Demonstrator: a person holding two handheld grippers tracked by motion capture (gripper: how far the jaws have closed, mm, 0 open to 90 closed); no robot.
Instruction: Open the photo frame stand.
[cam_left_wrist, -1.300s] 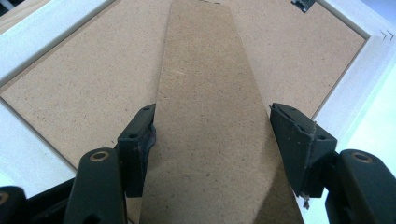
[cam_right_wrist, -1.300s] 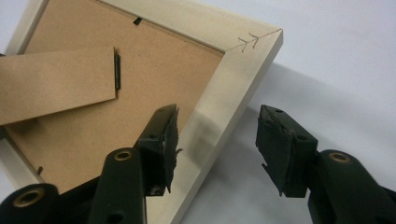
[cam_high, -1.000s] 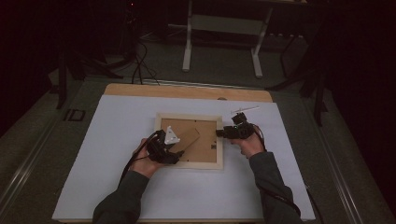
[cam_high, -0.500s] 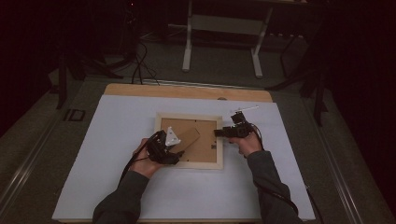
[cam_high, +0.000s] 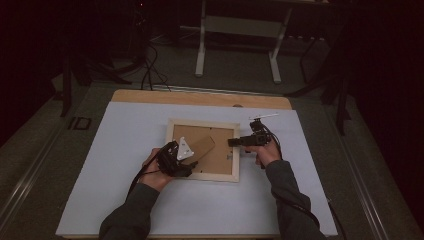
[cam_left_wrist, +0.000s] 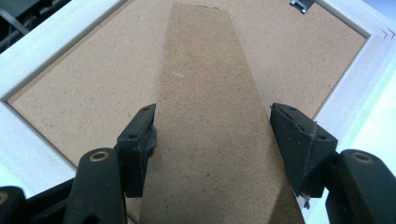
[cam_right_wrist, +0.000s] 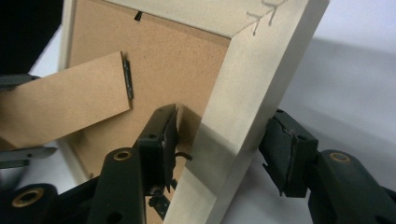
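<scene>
frame: the frame (cam_high: 202, 150) lies back-up on the white surface (cam_high: 125, 200), about mid-surface, between the two hands; its long axis I cannot tell from the high view
stand: the stand (cam_left_wrist: 215, 116) — a tapered brown strip hinged to the backing (cam_right_wrist: 187, 60) — runs away from the left gripper (cam_left_wrist: 212, 133), its long axis straight along that gripper's line of sight, wide end nearest, narrow end toward the far rail
left fingers: spread to either side of the stand's wide end; one finger (cam_left_wrist: 137, 140) seems to touch its edge, the other stands just clear — no firm pinch that I can see
right gripper: the right gripper (cam_right_wrist: 217, 149) straddles the frame's right rail (cam_right_wrist: 243, 107), one finger inside on the backing, one outside over the surface
right fingers: spread — they have just been opening, with the rail between them; gaps on both sides, so not pinching
nearer hand: the left is nearer the stand; the right sits at the rail, well off the hinge (cam_right_wrist: 127, 79)
hinge side: from the right gripper view the stand lies to the left, past the inner finger
</scene>
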